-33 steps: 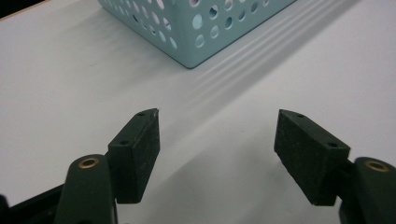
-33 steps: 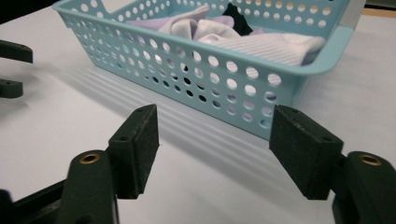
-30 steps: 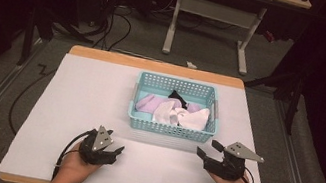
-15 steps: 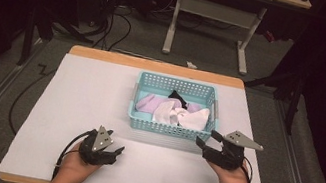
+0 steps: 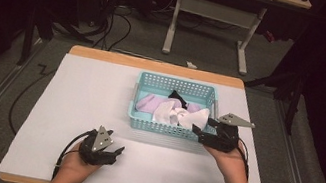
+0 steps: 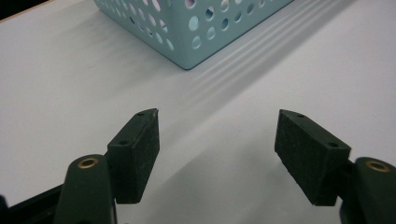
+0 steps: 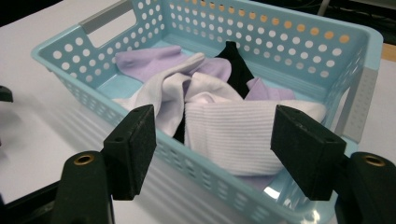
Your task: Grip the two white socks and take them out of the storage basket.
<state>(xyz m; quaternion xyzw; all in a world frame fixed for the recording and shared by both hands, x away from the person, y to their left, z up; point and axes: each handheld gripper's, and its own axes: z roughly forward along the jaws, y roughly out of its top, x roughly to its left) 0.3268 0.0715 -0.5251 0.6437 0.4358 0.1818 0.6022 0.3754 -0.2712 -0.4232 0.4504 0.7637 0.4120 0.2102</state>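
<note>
Light blue perforated basket (image 5: 171,108) sits on the white sheet (image 5: 78,102) covering the table (image 5: 155,65), right of centre and toward the far half. Holes run all over its walls; a grey handle insert shows on each short end in the right gripper view (image 7: 112,16).

Contents: a loose heap of socks. White ribbed sock (image 7: 243,133) lies on top at the near right, its edge draped toward the near wall. A second white sock (image 7: 163,95) is folded across the middle. Lilac socks (image 7: 149,60) lie at the left and underneath. One black sock (image 7: 233,63) pokes up near the far wall, also visible from the high view (image 5: 178,96).

Right gripper (image 5: 202,133) is held at the basket's near right corner, just beside the near wall, pointing left and far toward the heap. Its jaws stand wide apart with nothing between them; in the right gripper view (image 7: 212,140) the white ribbed sock is framed in the gap, but the pads are not touching it. The grey three-cornered plate on top juts out to the right. The right hand (image 5: 225,158) grips it from the near side.

Left gripper (image 5: 111,156) rests low over the white sheet at the near left, well apart from the basket. Its jaws are also spread apart and empty; the left gripper view (image 6: 217,140) shows bare sheet between them and the basket's corner (image 6: 187,32) farther off. Left hand (image 5: 74,165) holds it; the cable loops off to the left.

Beyond the table: grey floor, dark cables, white legs of another desk (image 5: 244,50).
</note>
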